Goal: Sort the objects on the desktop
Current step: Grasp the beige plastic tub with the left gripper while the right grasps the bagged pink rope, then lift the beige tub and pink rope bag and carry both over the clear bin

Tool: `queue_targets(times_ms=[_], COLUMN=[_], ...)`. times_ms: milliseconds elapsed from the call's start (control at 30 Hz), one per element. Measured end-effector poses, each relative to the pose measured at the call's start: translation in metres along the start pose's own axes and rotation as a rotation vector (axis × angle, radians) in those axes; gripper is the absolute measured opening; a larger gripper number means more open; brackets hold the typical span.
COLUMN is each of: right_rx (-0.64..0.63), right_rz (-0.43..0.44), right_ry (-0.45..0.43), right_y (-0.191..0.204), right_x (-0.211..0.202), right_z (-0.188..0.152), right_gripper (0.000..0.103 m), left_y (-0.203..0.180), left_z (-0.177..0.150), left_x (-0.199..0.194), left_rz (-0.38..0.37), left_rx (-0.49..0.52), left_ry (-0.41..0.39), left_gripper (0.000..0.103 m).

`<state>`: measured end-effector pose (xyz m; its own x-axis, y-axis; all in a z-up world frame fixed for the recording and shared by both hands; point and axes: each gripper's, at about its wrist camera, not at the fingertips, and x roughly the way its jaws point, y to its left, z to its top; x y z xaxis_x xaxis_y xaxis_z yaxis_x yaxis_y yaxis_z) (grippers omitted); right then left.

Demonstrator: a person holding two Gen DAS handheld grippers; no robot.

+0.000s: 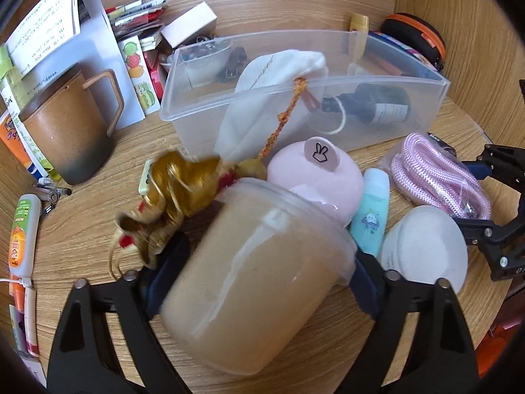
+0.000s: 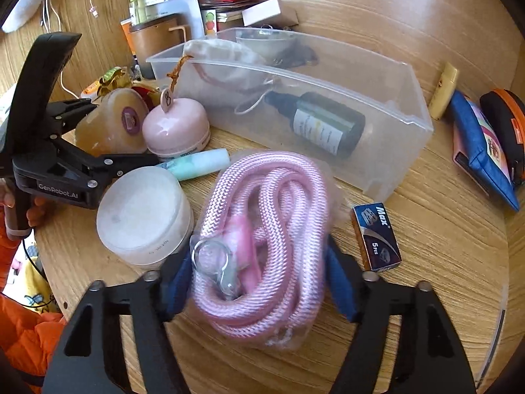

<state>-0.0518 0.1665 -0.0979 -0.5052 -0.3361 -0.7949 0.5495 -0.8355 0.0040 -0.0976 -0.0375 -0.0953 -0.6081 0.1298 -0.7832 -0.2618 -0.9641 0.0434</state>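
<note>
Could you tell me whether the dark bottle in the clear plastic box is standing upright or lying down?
Lying down. The dark bottle rests on its side on the floor of the clear box, its cap toward the white pouch.

We see a round, light wooden table [image 2: 426, 295] filling both views; its grain is lit brightly at the upper right of the frame.

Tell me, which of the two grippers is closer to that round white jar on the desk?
Right, narrowly. The right gripper straddles the bagged pink rope lying against the white jar. The left gripper straddles the tan jar, just on the white jar's other side.
</note>
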Motion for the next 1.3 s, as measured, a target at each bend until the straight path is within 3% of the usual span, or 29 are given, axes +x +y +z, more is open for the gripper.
queue_targets(times_ms=[400, 733, 1300], right_rx=[0.066, 0.099, 0.081], right_rz=[-0.013, -0.022, -0.039], right_ry=[-0.092, -0.170, -0.263], right_y=[-0.008, -0.021, -0.035], right_x=[-0.030, -0.056, -0.081], right_z=[-0.009, 0.003, 0.026], right_gripper=[0.058, 0.058, 0.058], left_y=[0.009, 0.016, 0.018], left_z=[-0.010, -0.019, 0.001], left_x=[-0.016, -0.033, -0.083], left_rz=[0.023, 0.023, 0.023], left_rx=[-0.073, -0.155, -0.171], left_ry=[-0.057, -0.103, -0.199], left_gripper=[0.084, 0.084, 0.084])
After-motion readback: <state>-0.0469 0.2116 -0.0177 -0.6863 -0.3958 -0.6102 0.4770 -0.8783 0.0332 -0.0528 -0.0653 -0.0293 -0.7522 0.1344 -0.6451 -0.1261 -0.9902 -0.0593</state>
